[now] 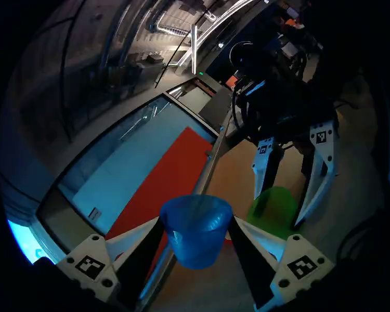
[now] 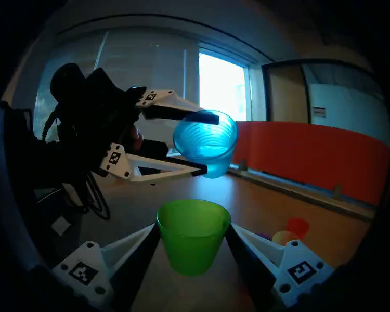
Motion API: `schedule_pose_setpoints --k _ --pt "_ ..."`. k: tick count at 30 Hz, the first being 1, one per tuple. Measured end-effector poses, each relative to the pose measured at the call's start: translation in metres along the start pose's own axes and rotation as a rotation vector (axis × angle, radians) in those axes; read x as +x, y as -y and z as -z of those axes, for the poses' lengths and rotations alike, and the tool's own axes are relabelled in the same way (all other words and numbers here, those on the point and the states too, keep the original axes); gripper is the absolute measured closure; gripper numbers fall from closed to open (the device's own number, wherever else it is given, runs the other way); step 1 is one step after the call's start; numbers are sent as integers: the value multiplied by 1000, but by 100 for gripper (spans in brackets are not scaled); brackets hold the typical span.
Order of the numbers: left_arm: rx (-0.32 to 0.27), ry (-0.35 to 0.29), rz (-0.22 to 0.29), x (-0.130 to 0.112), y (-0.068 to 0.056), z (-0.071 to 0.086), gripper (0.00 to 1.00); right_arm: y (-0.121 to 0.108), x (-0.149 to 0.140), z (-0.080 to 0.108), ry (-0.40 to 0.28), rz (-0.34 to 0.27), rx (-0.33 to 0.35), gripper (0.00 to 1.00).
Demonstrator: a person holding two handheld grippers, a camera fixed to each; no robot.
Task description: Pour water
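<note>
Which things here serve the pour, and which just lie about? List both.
For the pour: blue cup, tipped, in the left gripper; green cup, upright, in the right gripper.
Lying about: red item and orange item on the table; red partition.

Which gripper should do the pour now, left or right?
Left. The left gripper holds the blue cup raised and tipped, its mouth facing the green cup, which the right gripper holds upright lower down. Left likely only needs to tip further.
</note>
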State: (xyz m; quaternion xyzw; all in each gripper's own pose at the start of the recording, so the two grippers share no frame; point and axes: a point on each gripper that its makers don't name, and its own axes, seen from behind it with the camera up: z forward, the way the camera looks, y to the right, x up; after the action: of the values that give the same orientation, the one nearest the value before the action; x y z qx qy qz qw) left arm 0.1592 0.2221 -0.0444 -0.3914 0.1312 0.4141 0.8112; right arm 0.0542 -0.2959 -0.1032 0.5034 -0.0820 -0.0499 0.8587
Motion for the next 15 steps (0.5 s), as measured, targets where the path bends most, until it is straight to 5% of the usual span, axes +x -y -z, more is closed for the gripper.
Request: schedule_pose_setpoints --k 15 --pt "-4 -4 -55 4 -3 -1 15 0 -1 0 -5 -1 0 9"
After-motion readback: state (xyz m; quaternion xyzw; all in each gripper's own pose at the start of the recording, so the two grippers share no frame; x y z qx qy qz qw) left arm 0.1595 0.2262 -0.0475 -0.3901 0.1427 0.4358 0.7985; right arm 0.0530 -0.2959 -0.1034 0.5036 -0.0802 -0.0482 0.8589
